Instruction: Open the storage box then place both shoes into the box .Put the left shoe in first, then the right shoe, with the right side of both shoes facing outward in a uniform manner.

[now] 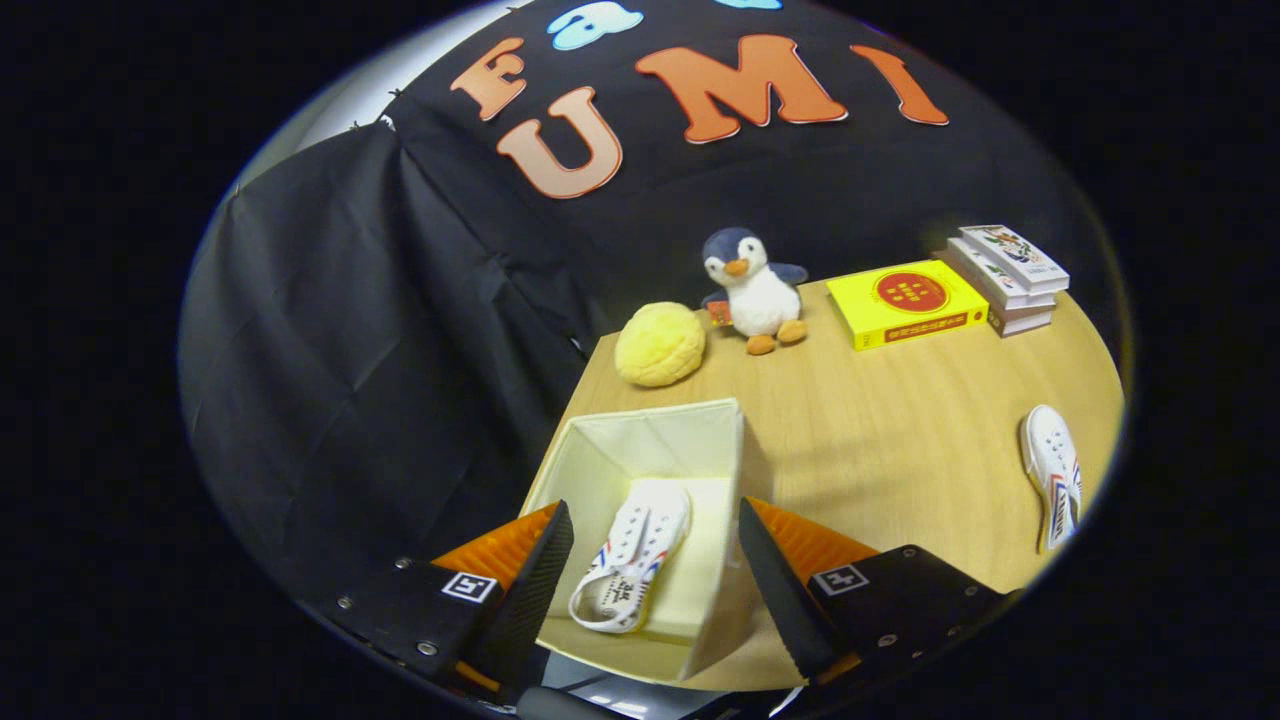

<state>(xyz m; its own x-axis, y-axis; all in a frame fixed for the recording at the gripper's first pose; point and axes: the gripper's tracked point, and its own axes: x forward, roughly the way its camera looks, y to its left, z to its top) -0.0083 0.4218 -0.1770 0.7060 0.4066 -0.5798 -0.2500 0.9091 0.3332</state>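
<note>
The tool [655, 575] is hanging wide open and empty over the open storage box [600, 470], where one shoe [632, 560] is lying (between the fingers); the other shoe [1052, 472] is resting on the bench [880, 420], well apart.

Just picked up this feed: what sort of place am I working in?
Probably a staged demo booth: a wooden table against black cloth, holding a plush penguin, books and an open storage box. The gripper hangs open.
</note>
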